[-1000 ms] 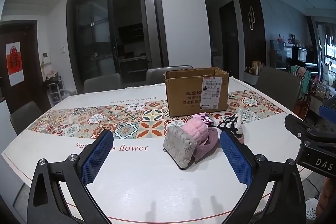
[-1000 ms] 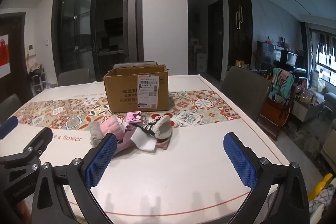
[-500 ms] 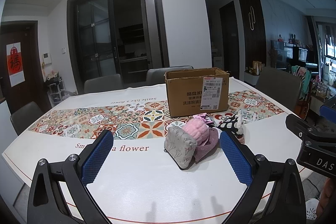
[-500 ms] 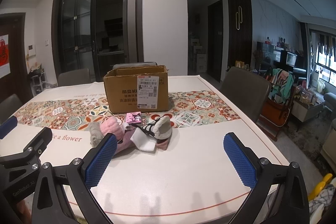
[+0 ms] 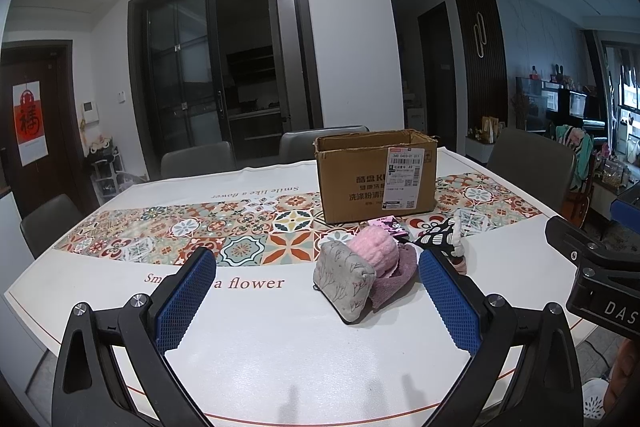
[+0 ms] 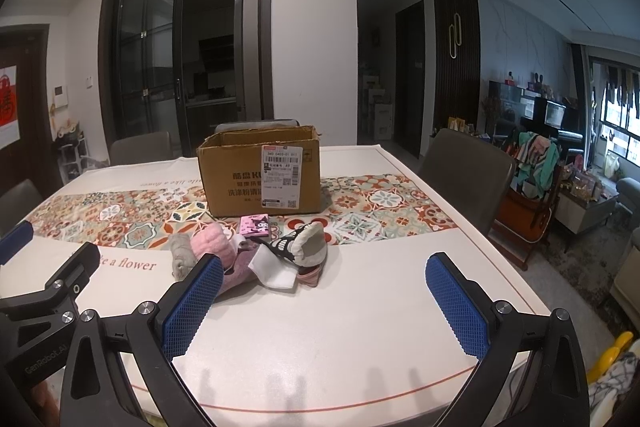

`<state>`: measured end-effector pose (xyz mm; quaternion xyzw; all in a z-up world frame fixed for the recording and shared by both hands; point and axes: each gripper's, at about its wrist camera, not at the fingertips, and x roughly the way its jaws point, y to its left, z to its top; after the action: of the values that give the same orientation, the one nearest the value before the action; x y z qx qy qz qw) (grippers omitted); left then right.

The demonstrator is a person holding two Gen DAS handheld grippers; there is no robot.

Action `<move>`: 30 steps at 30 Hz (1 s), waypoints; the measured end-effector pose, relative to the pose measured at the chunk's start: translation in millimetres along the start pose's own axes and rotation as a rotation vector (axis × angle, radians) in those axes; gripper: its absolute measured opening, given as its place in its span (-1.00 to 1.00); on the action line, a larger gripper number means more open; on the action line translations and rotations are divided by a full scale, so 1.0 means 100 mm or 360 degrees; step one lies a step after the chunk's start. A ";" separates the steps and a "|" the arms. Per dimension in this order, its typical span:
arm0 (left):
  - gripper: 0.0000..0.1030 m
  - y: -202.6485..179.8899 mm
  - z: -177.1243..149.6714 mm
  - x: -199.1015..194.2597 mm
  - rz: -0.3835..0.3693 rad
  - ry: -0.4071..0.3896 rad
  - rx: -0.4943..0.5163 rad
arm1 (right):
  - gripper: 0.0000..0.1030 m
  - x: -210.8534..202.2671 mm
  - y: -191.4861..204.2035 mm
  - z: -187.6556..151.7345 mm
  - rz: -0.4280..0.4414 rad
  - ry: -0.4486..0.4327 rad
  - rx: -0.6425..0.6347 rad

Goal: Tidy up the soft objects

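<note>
A pile of soft things lies mid-table before an open cardboard box [image 5: 376, 175] [image 6: 262, 173]: a grey floral pouch [image 5: 345, 279] [image 6: 181, 254], a fluffy pink item [image 5: 374, 254] [image 6: 213, 244], a mauve towel [image 5: 394, 279], a black-and-white patterned item [image 5: 439, 237] [image 6: 298, 247], a white cloth [image 6: 276, 271] and a small pink packet [image 5: 389, 225] [image 6: 254, 225]. My left gripper [image 5: 316, 301] is open and empty, short of the pile. My right gripper [image 6: 325, 301] is open and empty, to the pile's right.
The table [image 5: 256, 347] has a white cloth with a tiled runner [image 5: 224, 227]. Grey chairs stand around it, one at the right side [image 6: 466, 173]. The near table edge lies just under both grippers. The other gripper shows at each view's side [image 5: 592, 279] [image 6: 44, 291].
Both views have crept very slightly; the pile and box have not moved, and both grippers stay open.
</note>
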<state>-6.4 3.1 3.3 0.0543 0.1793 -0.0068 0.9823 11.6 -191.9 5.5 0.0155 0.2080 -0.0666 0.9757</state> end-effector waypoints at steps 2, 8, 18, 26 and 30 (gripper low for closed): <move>1.00 0.00 0.00 0.00 -0.0002 0.0001 0.0000 | 1.00 -0.03 0.00 0.03 0.0000 -0.0003 -0.0001; 1.00 0.00 0.00 0.00 -0.0001 0.0000 0.0000 | 1.00 -0.04 -0.01 0.06 -0.0001 -0.0004 -0.0003; 1.00 0.00 0.00 0.00 -0.0001 0.0001 0.0001 | 1.00 -0.04 -0.01 0.06 0.0000 -0.0007 -0.0004; 1.00 0.00 0.00 0.00 -0.0001 -0.0001 0.0002 | 1.00 -0.04 -0.01 0.05 -0.0001 -0.0008 -0.0005; 1.00 -0.01 0.00 0.00 -0.0002 -0.0001 0.0002 | 1.00 -0.03 0.00 0.04 -0.0001 -0.0009 -0.0004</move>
<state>-6.9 2.5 3.3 0.0548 0.1791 -0.0076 0.9823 10.2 -191.9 10.8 0.0139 0.2054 -0.0666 0.9763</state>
